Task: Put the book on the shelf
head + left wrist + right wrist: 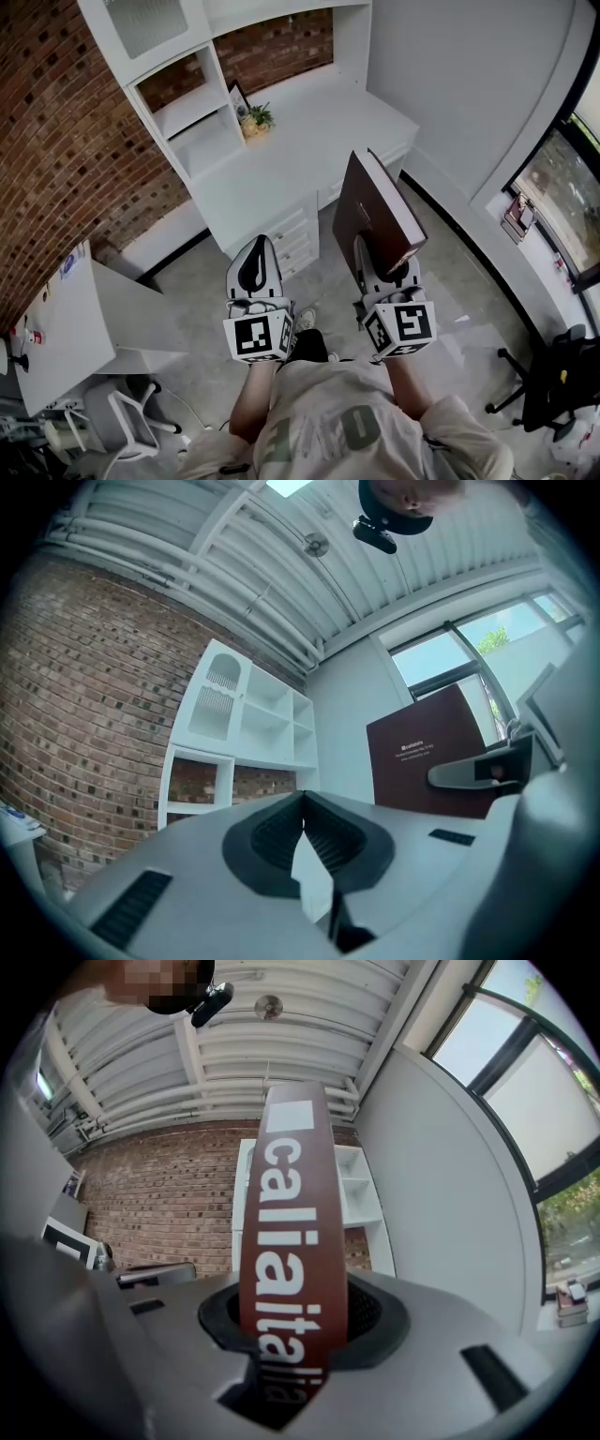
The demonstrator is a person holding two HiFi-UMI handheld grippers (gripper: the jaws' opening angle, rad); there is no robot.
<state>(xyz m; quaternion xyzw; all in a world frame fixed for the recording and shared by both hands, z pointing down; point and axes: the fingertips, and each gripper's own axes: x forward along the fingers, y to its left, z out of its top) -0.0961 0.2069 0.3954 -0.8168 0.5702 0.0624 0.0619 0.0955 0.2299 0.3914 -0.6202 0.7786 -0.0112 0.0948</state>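
**Left gripper empty, right gripper clamps the book**

The left gripper's fingers are pressed together with nothing between them. The right gripper's fingers stand wide, clamped on the brown book at its spine end. The book stands upright, well apart from the white shelf.

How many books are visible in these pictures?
1. The book stands between the jaws of the right gripper, which is shut on it. I see none on the shelf unit, but parts of it are hidden.
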